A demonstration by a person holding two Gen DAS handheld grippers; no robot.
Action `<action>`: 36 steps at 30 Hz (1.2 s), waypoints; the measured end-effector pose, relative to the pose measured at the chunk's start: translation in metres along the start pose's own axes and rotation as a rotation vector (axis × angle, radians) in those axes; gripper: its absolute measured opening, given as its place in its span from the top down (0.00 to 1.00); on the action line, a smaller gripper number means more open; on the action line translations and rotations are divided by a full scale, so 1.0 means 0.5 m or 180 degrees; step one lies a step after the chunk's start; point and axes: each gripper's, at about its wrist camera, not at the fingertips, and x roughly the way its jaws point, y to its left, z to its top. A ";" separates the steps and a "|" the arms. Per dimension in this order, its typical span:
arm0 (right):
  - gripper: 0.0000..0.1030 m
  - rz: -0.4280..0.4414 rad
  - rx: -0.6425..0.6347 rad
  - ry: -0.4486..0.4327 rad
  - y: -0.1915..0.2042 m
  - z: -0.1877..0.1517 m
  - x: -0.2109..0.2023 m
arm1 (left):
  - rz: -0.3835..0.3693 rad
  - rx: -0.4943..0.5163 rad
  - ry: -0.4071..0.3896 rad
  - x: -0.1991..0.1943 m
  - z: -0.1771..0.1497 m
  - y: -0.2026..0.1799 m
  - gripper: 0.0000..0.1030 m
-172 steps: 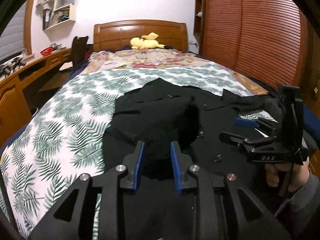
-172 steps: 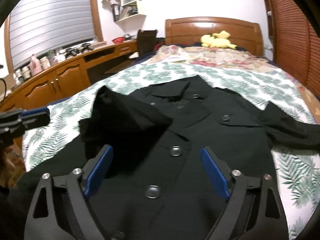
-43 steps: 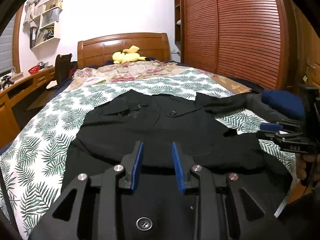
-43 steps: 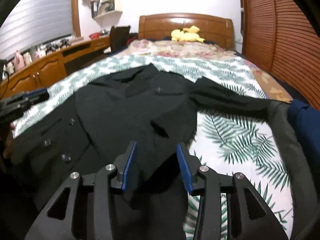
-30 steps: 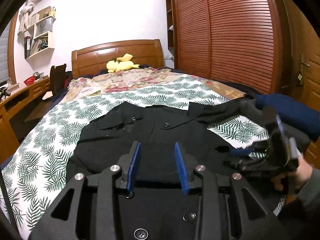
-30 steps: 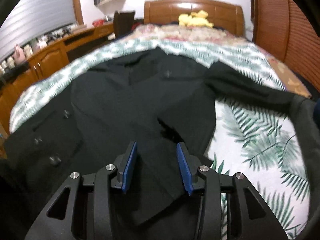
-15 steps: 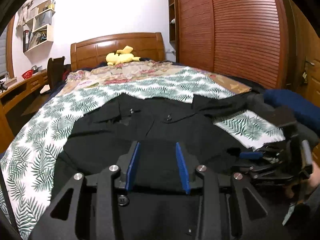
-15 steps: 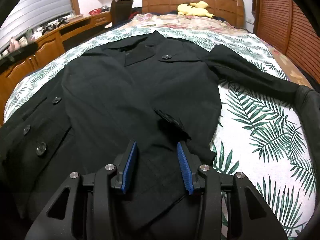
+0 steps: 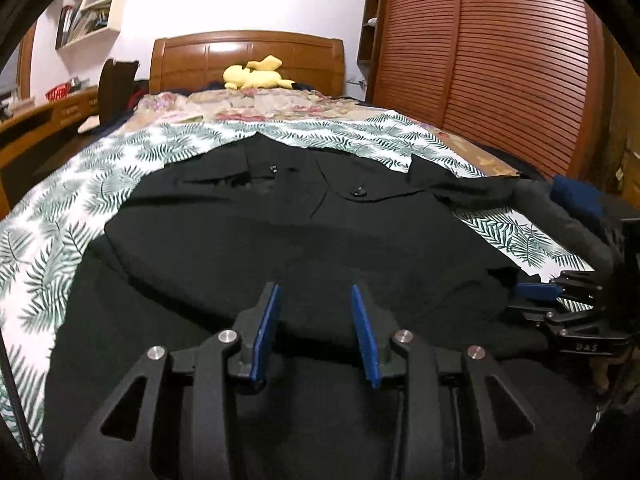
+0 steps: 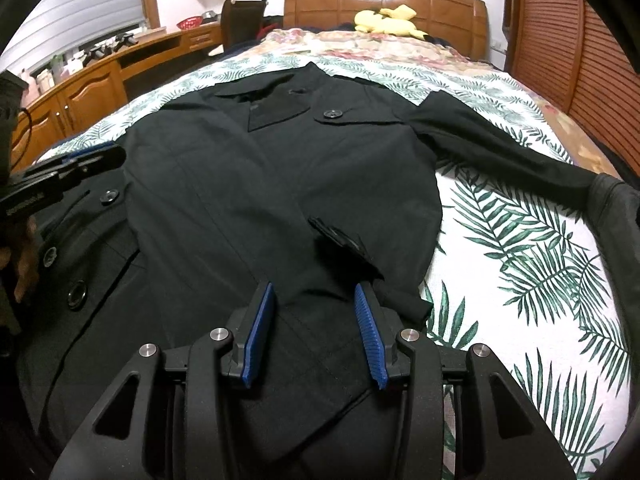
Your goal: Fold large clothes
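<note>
A large black buttoned coat (image 9: 256,240) lies on the bed with its left side folded over the middle; it also fills the right wrist view (image 10: 280,168). Its right sleeve (image 10: 500,152) stretches out over the leaf-print bedspread. My left gripper (image 9: 315,320) is partly open, low over the coat's near hem, with nothing between its pads. My right gripper (image 10: 314,320) is partly open over the folded edge near a pocket flap (image 10: 344,244), holding nothing. Each gripper shows in the other's view: the right one (image 9: 540,292) and the left one (image 10: 92,160).
The leaf-print bedspread (image 10: 520,260) covers the bed. A yellow plush toy (image 9: 256,74) lies by the wooden headboard (image 9: 248,56). A wooden desk with cabinets (image 10: 84,80) runs along the left; a slatted wardrobe (image 9: 500,60) stands on the right. A blue garment (image 9: 576,196) lies at the bed's right edge.
Both grippers brought the coat's left side over the middle, let it go and have lowered close to the coat. In the last half second they have dropped slightly and stayed partly open.
</note>
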 end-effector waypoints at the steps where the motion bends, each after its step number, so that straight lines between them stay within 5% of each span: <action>1: 0.59 0.0017 0.0008 -0.0030 -0.001 -0.001 -0.005 | -0.0003 -0.0016 0.0021 0.003 0.000 0.001 0.66; 8: 0.58 -0.0105 0.0194 -0.0418 -0.041 0.016 -0.087 | 0.0006 -0.0015 0.0037 0.006 -0.003 0.001 0.66; 11: 0.38 -0.0268 0.0364 -0.0560 -0.084 0.036 -0.112 | -0.0003 0.0026 0.0042 0.007 -0.002 -0.003 0.66; 14: 0.34 -0.0448 0.0554 -0.0663 -0.147 0.069 -0.121 | -0.0026 0.0057 0.0026 0.004 -0.003 -0.006 0.66; 22: 0.34 -0.0877 0.0856 -0.0294 -0.323 0.163 -0.016 | 0.0054 0.0277 0.0011 0.003 0.000 -0.030 0.66; 31: 0.34 -0.0938 0.1553 0.0147 -0.471 0.176 0.106 | 0.0029 0.0377 -0.0123 -0.015 -0.003 -0.040 0.66; 33: 0.40 -0.0933 0.1641 0.0208 -0.487 0.177 0.120 | 0.0027 0.0392 -0.0123 -0.015 -0.002 -0.043 0.66; 36: 0.75 -0.0951 0.1644 0.0241 -0.495 0.185 0.129 | 0.0037 0.0446 -0.0132 -0.016 -0.003 -0.050 0.66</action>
